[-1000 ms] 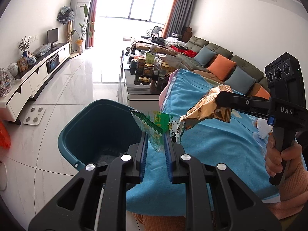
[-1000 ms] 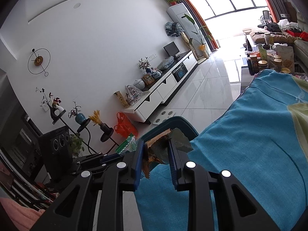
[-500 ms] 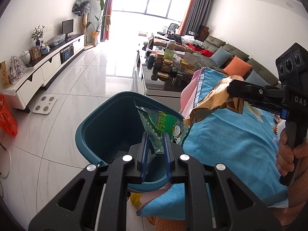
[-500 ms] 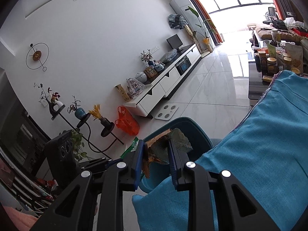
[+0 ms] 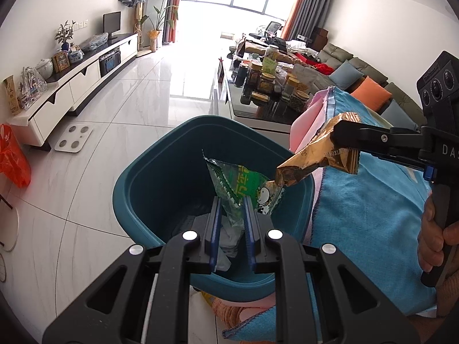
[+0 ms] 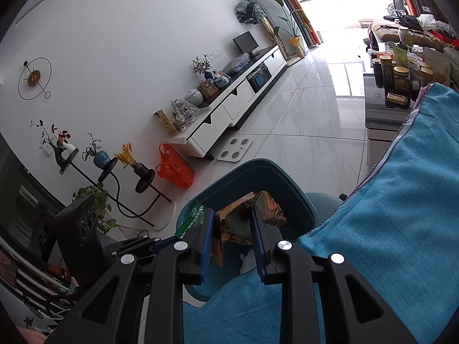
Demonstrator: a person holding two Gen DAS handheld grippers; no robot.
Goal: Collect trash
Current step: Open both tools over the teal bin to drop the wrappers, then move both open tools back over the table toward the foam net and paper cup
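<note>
Teal bin (image 5: 149, 200) on the white tile floor (image 5: 120, 120), blue cloth (image 5: 373, 220) draped at its 3 o'clock, white crumpled trash (image 5: 229, 238) inside; jars (image 5: 264, 81) crowded at 12 o'clock beyond. Left gripper (image 5: 231, 215) over the bin mouth, fingers (image 5: 214, 229) pinching a green wrapper (image 5: 243, 189); right gripper (image 6: 233, 229) reaching in from 3 o'clock, fingers (image 6: 258, 235) clamped on a gold wrapper (image 5: 318, 154) above the rim, its tip touching the green one.

The bin's (image 5: 149, 189) near rim sits behind the left tongs (image 5: 231, 223) — its floor mostly hidden too. The green wrapper's (image 5: 243, 189) lower end disappears between the fingers. The hand (image 5: 436, 235) is cut off at the right edge.
</note>
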